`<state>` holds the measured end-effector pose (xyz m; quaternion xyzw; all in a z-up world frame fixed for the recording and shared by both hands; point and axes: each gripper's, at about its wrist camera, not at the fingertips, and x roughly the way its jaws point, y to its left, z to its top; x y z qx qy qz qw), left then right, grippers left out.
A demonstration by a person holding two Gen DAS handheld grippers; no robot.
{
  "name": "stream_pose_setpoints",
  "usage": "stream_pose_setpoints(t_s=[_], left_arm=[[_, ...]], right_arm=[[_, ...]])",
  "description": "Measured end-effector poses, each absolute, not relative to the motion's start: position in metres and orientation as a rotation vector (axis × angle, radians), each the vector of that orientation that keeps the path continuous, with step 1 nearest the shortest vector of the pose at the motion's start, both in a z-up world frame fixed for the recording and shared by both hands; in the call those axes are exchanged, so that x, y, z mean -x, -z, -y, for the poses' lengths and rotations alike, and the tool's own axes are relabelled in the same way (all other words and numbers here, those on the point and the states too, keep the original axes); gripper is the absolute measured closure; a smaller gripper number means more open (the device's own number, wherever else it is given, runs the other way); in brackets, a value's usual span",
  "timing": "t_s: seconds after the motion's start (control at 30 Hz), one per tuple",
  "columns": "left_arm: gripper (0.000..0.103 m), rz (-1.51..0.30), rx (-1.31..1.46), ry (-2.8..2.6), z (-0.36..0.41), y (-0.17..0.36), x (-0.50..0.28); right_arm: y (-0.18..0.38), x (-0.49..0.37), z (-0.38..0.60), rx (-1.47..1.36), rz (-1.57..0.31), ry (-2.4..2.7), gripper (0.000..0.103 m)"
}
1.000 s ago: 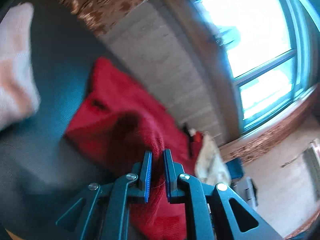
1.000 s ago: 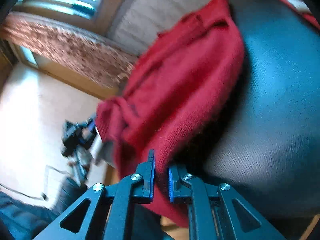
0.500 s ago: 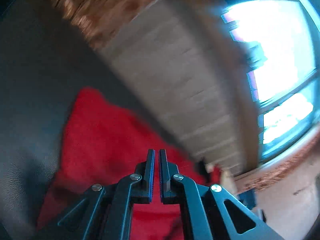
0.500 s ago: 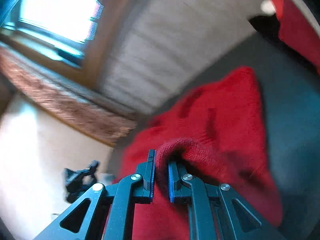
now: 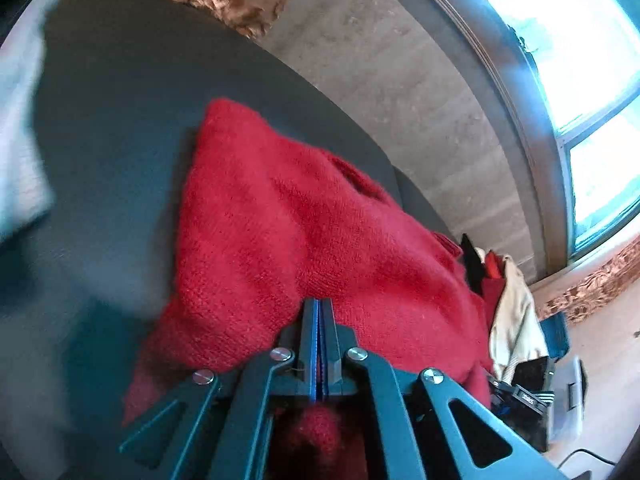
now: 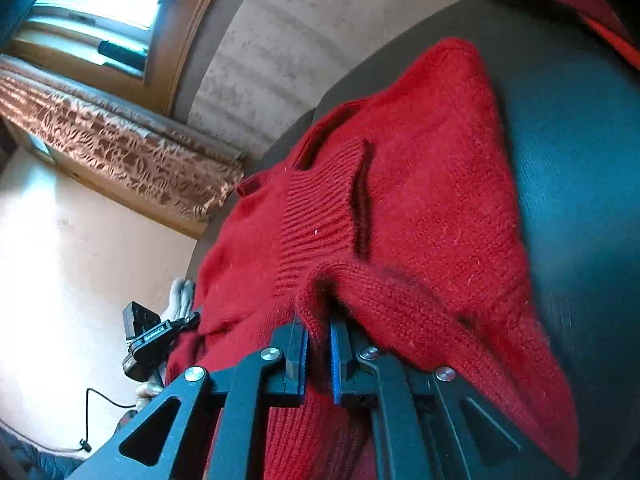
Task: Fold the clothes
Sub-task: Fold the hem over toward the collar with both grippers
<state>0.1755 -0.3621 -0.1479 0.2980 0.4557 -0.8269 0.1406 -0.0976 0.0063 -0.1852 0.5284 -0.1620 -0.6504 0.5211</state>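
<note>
1. A red knitted sweater (image 5: 304, 240) lies on a dark grey, faintly grained surface (image 5: 104, 120); it spreads from the near edge toward the far rim, where one corner comes to a point
2. In the right wrist view the same sweater (image 6: 440, 200) shows a ribbed band (image 6: 320, 216) with a dark slit beside it, and a raised fold of knit runs down to the tool
3. The left gripper (image 5: 319, 312) has its blue-lined jaws pressed together, tips against the knit; red fabric shows beneath the jaws, but whether any is pinched between them cannot be told
4. The right gripper (image 6: 318, 328) is clamped on a bunched fold of the sweater, which fills the narrow gap between its blue pads
5. A white cloth (image 5: 20, 132), blurred, lies at the left edge of the surface, well apart from the sweater
6. Beyond the far rim stands a pale, stained wall (image 5: 392, 80), and beside it a bright window (image 5: 580, 60) with a grey frame
7. Brown patterned fabric (image 6: 100, 132) hangs under the window sill
8. At the surface's side hangs a heap of other clothes (image 5: 512, 308), cream, red and black
9. The floor is pale, with a thin black cable (image 6: 96, 400) lying on it
</note>
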Motion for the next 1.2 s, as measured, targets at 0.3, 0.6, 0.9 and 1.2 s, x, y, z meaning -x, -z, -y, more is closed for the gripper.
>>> stream_pose_setpoints(t_s=[0.3,0.6,0.9,1.2], left_arm=[[0.063,-1.273,-0.665,2.444,0.357,0.097,-0.303],[0.034,-1.273,-0.910,2.525,0.324,0.122,-0.306],[0.049,-1.253,-1.062,2.536,0.302,0.136,-0.297],[0.096,-1.351,-1.026,2.681,0.290,0.106,-0.297]], right_arm=[[0.194,0.060,-0.040,-1.272,0.429,1.567,0.096],[0.196,0.063,-0.033,-1.267,0.498,1.548,0.090],[0.192,0.062,-0.029,-1.247,0.470,1.539,0.086],[0.163,0.034,-0.020,-1.175,0.265,1.614,0.066]])
